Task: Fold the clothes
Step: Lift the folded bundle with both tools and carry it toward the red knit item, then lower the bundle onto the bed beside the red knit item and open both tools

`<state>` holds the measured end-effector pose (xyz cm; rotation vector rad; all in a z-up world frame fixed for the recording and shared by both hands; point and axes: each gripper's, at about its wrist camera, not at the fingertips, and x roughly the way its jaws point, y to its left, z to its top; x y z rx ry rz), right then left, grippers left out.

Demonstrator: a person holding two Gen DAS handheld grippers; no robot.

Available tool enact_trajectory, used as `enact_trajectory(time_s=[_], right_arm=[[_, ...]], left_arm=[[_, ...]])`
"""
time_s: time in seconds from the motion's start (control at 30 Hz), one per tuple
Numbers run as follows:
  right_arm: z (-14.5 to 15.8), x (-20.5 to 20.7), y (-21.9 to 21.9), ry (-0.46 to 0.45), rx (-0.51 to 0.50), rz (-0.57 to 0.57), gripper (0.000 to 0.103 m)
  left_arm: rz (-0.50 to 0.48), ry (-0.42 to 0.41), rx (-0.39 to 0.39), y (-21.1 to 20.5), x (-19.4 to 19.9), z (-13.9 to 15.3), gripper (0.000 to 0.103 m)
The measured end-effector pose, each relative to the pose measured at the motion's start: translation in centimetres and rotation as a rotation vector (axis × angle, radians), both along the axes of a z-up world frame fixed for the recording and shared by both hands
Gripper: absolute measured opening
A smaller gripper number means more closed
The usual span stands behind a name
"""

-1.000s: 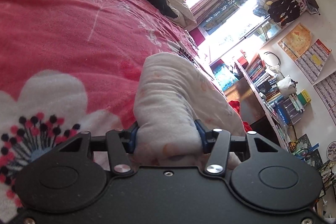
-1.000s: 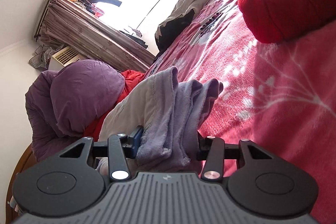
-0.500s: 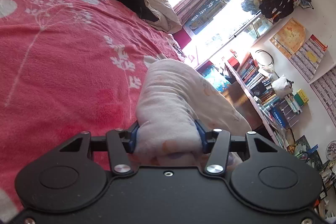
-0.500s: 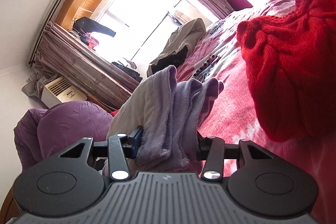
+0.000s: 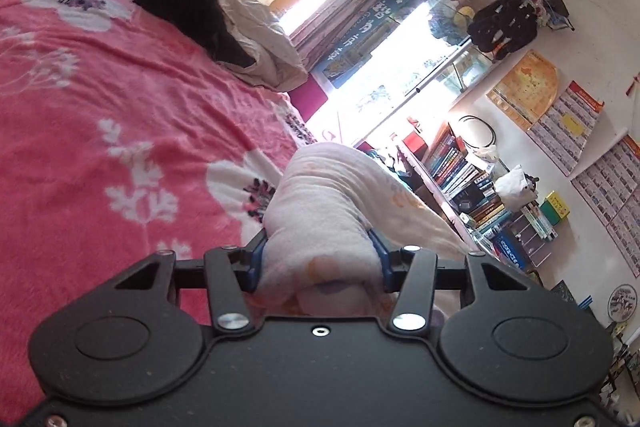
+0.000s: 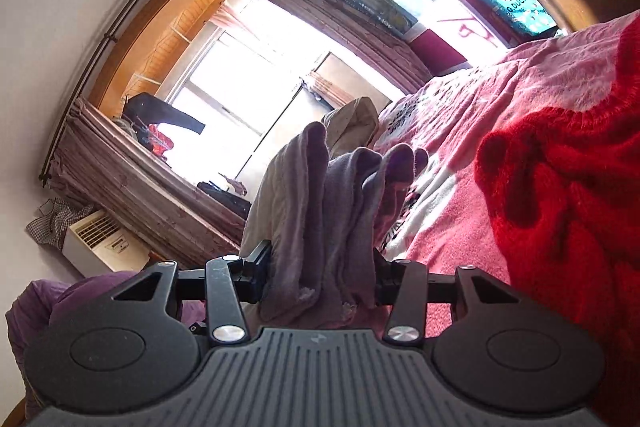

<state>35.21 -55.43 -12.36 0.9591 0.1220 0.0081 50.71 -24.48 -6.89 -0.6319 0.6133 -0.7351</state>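
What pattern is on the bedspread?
Pink bedspread with white flowers; clearest in the left wrist view.

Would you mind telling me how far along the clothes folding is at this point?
Nothing looks finished: no folded stack shows on the pink floral blanket. In hand: the left gripper is clamped on bunched pale printed cloth, the right gripper on bunched purple cloth. Left: laying it flat and folding it, plus the red knit and the dark-and-beige heap.
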Motion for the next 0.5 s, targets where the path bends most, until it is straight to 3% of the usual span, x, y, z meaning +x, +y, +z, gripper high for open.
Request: enact_trajectory(time_s=[0.1,0.23,0.3,0.37,0.4,0.43,0.5], right_arm=[[-0.7,1.2,-1.5,0.001,0.021,-0.028,0.048],[-2.0,3.0,-2.7,0.04,0.035,-0.024,0.053],[-2.4,4.1,-2.6,0.076,0.009,-0.006,0.054],[-2.4,5.1,-1.9,0.13,-0.053,0.008,0.058],[-2.4,5.6,-1.3,0.171,-0.092,0.023,0.067],[-2.4,6.1,-0.9,0.206,-0.13,0.044,0.074],[-1.7,6.6,0.7,0.246,-0.228,0.054,0.075]], left_arm=[[-0.029,-0.071,0.03,-2.3,2.3,0.6,0.049],[0.002,-0.133,0.083,-4.4,5.4,0.3,0.048],[0.025,-0.111,0.179,-5.4,6.7,-1.4,0.048],[0.015,-0.081,0.358,-6.5,6.8,-3.4,0.054],[0.006,-0.077,0.432,-6.8,6.6,-4.2,0.055],[0.01,-0.096,0.399,-5.9,6.0,-4.1,0.058],[0.025,-0.046,0.295,-3.7,5.3,-3.3,0.062]])
